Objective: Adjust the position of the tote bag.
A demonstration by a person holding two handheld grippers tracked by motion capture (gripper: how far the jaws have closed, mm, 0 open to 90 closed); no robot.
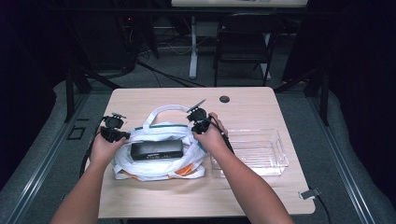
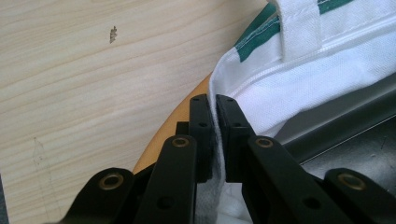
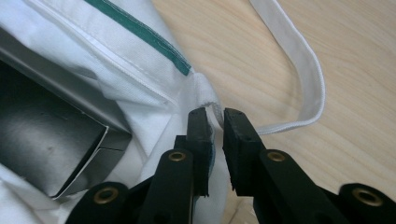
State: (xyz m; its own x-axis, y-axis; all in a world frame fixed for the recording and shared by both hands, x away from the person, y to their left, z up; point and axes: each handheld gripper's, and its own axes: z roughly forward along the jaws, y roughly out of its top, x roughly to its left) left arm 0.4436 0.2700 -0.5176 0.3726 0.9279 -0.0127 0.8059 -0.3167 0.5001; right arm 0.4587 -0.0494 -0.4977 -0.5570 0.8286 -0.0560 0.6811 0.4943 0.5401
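Observation:
A white cloth bag (image 1: 161, 167) with green trim and orange patches lies on the wooden table (image 1: 154, 200), and a long black box (image 1: 156, 149) lies in its mouth. My left gripper (image 1: 122, 135) is at the bag's left rim. In the left gripper view that gripper (image 2: 215, 100) is shut on the white hem (image 2: 327, 74), beside the box (image 2: 355, 135). My right gripper (image 1: 198, 127) is at the bag's right rim. In the right gripper view its jaws (image 3: 215, 114) stand a little apart around a fold of the bag (image 3: 116, 60), next to the box's end (image 3: 42, 140).
A clear plastic tray (image 1: 275, 161) stands just right of the bag, close to my right forearm. The bag's white handle (image 1: 163, 109) loops toward the far side (image 3: 299, 51). A round cable hole (image 1: 224, 99) is near the table's far edge. A dark chair (image 1: 243, 42) stands beyond.

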